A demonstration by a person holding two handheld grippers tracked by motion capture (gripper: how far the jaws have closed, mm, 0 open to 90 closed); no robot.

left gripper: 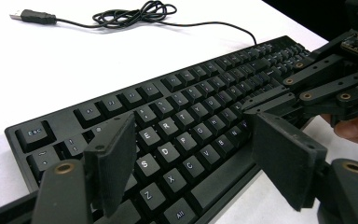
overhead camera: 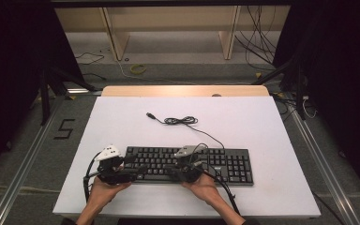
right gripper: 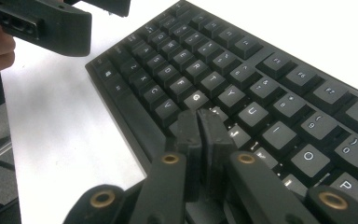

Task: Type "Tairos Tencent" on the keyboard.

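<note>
Keyboard (overhead camera: 187, 164) lies at the table's (overhead camera: 272, 197) six o'clock edge, likely rigid, light, slick-keyed, best gripped by its short ends; left gripper (left gripper: 193, 158) spread over letter keys, right gripper (right gripper: 199, 128) pinched together, empty.

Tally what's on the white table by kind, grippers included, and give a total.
Keyboard: 1
USB cable, part coiled, running from the keyboard: 1
Handheld grippers: 2, left gripper and right gripper
Total: 4
</note>
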